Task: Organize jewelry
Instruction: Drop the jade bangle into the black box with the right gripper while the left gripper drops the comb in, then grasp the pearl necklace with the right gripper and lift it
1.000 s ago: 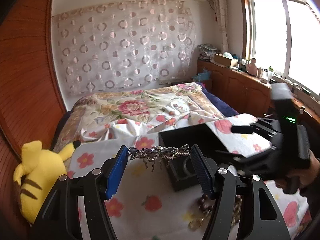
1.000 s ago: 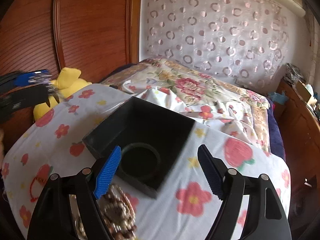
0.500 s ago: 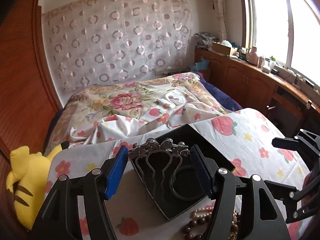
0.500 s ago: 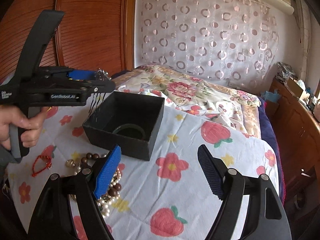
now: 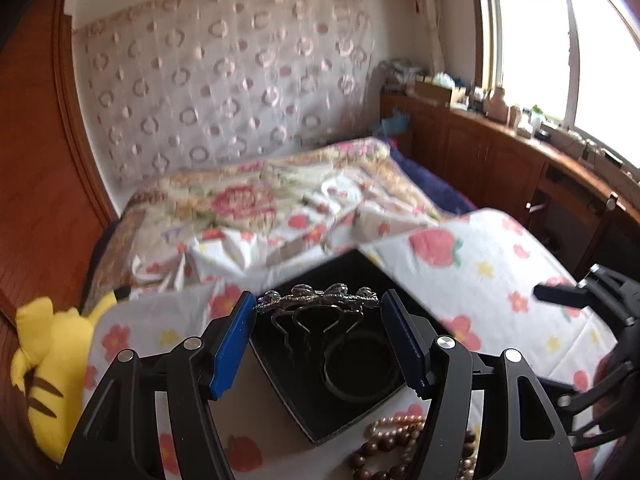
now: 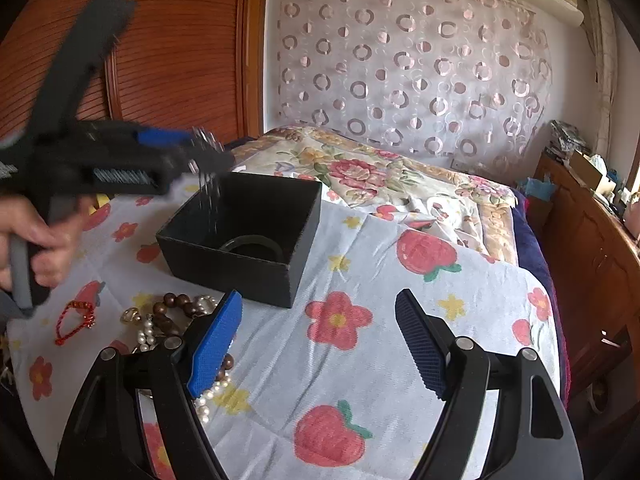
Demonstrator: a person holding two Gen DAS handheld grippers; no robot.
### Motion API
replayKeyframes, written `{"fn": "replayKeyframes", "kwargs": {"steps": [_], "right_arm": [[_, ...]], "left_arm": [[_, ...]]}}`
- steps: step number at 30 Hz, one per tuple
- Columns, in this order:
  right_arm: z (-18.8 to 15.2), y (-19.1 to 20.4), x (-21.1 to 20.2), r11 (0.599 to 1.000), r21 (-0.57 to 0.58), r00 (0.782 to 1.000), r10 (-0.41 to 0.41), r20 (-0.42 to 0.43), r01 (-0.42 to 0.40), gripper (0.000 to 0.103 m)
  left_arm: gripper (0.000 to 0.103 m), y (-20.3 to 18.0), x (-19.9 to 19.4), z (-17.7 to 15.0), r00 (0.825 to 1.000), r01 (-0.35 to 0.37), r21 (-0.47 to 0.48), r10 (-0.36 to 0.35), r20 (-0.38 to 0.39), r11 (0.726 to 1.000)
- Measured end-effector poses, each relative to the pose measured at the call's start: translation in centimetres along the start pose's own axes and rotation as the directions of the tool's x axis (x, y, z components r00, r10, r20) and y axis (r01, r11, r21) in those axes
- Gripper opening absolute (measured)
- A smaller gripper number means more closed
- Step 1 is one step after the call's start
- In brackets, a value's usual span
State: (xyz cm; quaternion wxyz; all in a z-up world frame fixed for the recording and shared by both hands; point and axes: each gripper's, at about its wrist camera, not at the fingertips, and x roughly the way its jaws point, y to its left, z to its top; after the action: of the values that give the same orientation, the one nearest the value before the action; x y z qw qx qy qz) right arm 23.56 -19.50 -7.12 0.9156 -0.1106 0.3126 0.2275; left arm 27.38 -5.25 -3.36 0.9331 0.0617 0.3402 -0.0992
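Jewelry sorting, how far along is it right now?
Done: a dark bangle lies in the black box. In hand: the left gripper holds a silver hair comb over the box. Left: bead and pearl strands and a red cord bracelet; right gripper open.

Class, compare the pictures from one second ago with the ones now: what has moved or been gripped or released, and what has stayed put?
The left gripper, still shut on the hair comb, has carried it from beside the black box to over its opening, prongs pointing down. The right gripper has pulled back and stays open. The box, its bangle and the bead pile have not moved.
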Motion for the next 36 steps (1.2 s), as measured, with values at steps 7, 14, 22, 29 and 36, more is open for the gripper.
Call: {"fn": "replayKeyframes", "kwargs": {"steps": [7,14,22,29,36], "right_arm": [[0.1,0.8,-0.3,1.0,-0.003,1.0,0.009,0.006,-0.009,0.081],[-0.7,1.6,-0.8,0.999,0.016,0.999,0.041,-0.005,-0.041,0.079],[-3.1,3.9,-0.1,0.995,0.004,0.992,0.101,-0.079,-0.101,0.059],[-5.1,5.3,-0.2,0.99,-0.019,0.98,0.136,-0.148,-0.14,0.047],[-5.9,5.4,0.4,0.99,-0.033,0.973,0.127,-0.195,-0.135,0.046]], "left_arm": [[0.079,0.3,0.4,-1.1,1.0,-0.01,-0.005,0.01,-0.012,1.0],[0.086,1.4,-3.9,-2.9,0.998,-0.006,-0.019,0.007,0.062,1.0],[0.086,3.1,-8.1,-9.1,0.999,0.0,-0.033,0.001,0.053,0.999],[0.086,4.7,-9.9,-14.3,1.0,0.0,-0.072,0.0,-0.002,0.997],[0.086,5.4,-10.9,-17.6,0.999,0.011,-0.11,-0.015,-0.034,0.994]]}}
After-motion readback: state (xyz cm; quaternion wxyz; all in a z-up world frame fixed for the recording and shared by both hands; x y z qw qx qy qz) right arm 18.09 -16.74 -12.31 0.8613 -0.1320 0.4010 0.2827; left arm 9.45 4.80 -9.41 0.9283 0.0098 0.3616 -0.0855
